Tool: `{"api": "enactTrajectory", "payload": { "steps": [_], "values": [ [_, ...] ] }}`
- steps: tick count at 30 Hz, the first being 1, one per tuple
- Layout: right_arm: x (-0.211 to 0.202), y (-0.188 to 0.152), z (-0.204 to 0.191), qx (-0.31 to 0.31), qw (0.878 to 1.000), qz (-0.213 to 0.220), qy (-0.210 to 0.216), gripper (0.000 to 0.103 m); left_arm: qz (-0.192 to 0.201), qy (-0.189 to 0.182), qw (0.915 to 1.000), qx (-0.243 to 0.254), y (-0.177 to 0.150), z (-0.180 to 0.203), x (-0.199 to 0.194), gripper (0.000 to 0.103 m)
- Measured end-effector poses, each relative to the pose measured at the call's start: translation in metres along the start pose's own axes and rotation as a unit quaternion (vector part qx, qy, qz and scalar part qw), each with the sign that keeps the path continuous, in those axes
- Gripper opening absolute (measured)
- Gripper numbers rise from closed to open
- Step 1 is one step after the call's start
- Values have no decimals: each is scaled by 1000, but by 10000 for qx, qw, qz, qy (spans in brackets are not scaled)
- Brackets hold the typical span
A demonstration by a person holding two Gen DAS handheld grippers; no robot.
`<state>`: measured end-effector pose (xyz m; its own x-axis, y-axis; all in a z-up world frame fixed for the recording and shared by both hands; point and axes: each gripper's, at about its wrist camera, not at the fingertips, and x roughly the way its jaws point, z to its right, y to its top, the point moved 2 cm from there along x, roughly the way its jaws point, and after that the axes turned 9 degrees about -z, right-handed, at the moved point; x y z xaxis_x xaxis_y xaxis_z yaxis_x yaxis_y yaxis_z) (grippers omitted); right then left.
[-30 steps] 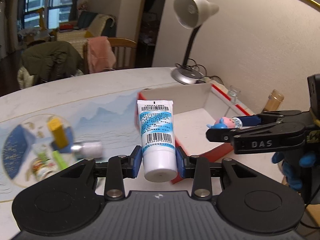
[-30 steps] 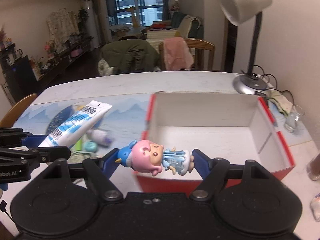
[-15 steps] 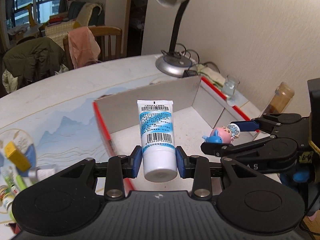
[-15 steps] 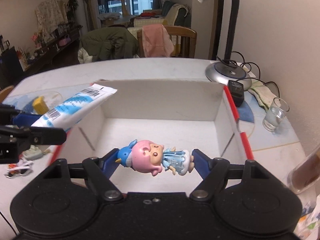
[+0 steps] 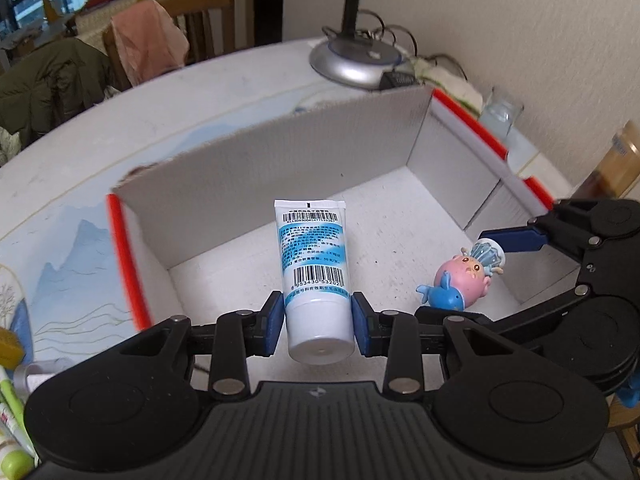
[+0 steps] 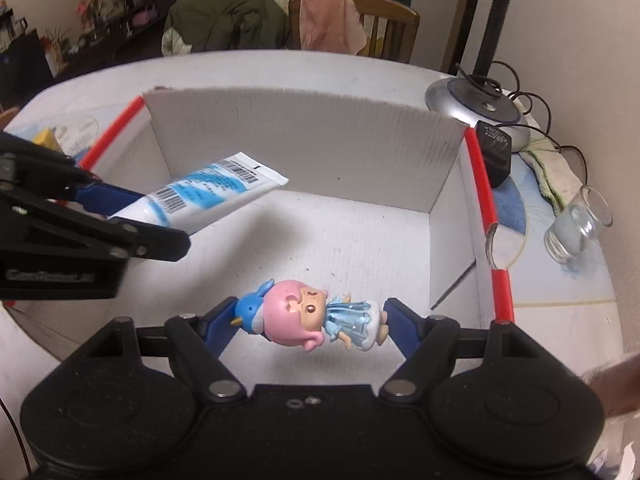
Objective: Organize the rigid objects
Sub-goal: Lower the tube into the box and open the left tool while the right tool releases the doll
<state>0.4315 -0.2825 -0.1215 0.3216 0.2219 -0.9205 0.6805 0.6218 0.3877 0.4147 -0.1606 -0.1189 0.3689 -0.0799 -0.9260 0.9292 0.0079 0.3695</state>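
Observation:
My left gripper (image 5: 319,322) is shut on a white and blue tube (image 5: 314,264), gripped near its cap end, crimped end pointing forward over the box. The same tube (image 6: 208,196) shows at the left of the right wrist view, held above the box floor. My right gripper (image 6: 310,316) is shut on a small pink-haired doll figure (image 6: 308,316) with a blue penguin hat, lying sideways between the pads. In the left wrist view the doll (image 5: 464,278) hangs to the tube's right. Both hover over the open white box with red rims (image 5: 400,216), whose floor (image 6: 352,240) holds nothing.
A lamp base (image 6: 476,108) with cables and a black adapter (image 6: 496,148) sit behind the box. A glass of water (image 6: 576,224) stands right of it. Several small items (image 5: 12,400) lie on the table left of the box. Chairs with clothes stand beyond the table.
Both grippers moved forward and down from beside the box to over its inside, each keeping its object. The box now fills both views and the lamp head has left the frame.

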Motion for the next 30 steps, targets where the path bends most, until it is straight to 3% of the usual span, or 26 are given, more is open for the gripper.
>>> {"api": "enactTrajectory", "payload": {
  "steps": [11, 18, 26, 30],
  "values": [
    [25, 5, 0, -234, 9976, -654, 59, 77, -806, 84, 9966, 140, 16, 6, 40, 35],
    [30, 9, 7, -221, 9967, -755, 204, 77, -1173, 81, 9930, 107, 16, 6, 55, 35],
    [33, 13, 12, -224, 9965, -752, 303, 80, -1270, 67, 9919, -18, 17, 3, 60, 36],
    [28, 11, 14, -211, 9970, -659, 345, 81, -1132, 100, 9935, -26, 18, 2, 53, 42]
  ]
}}
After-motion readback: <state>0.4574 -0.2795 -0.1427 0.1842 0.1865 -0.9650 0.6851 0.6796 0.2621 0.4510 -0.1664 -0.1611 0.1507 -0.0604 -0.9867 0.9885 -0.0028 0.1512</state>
